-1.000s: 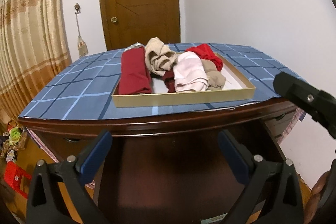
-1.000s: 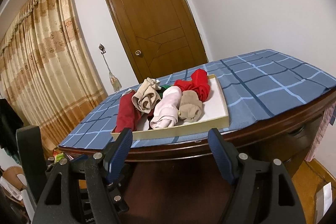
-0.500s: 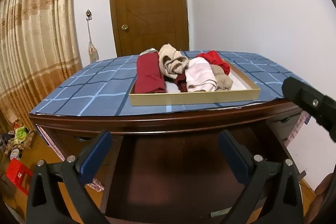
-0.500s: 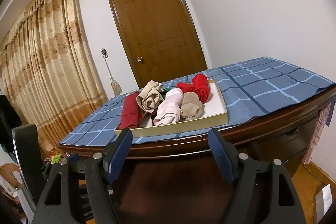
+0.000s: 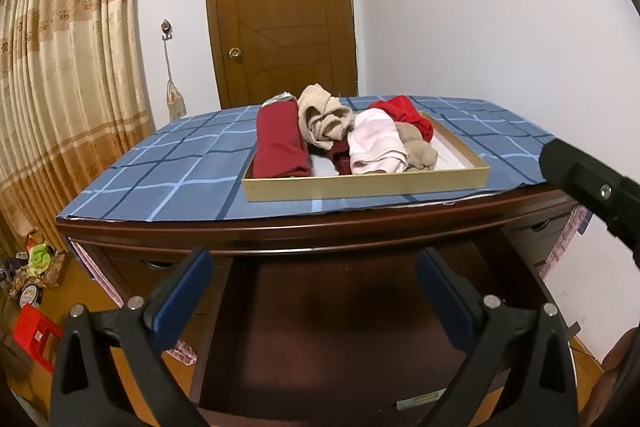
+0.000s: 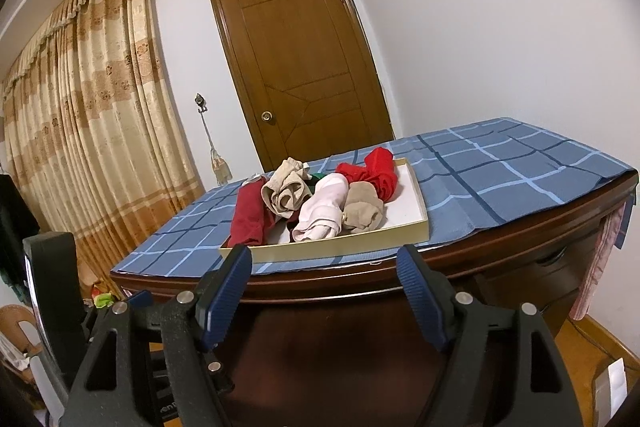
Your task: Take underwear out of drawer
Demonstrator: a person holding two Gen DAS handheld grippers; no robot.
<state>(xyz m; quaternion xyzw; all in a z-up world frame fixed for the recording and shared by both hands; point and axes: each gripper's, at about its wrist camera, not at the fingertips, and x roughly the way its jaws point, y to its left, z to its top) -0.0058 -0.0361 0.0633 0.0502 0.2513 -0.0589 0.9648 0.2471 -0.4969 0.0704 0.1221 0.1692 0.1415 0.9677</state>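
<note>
Left wrist view: left gripper [image 5: 312, 285] fingers wide, nothing between them, hovering over the pulled-out drawer [image 5: 340, 327] under the counter [image 5: 280, 227]. Drawer inside looks dark, no clothes visible in it. Right gripper [image 6: 324, 283] fingers also spread, empty. Underwear [image 5: 376, 143] sits rolled in a shallow tray [image 5: 360, 187] on the blue checked cloth [image 5: 160, 167], well apart from both grippers. Pieces look soft, light, floppy, likely to unroll if snagged; best pinch mid-roll on a thick fold, e.g. pink roll [image 6: 324, 211], not a loose edge
</note>
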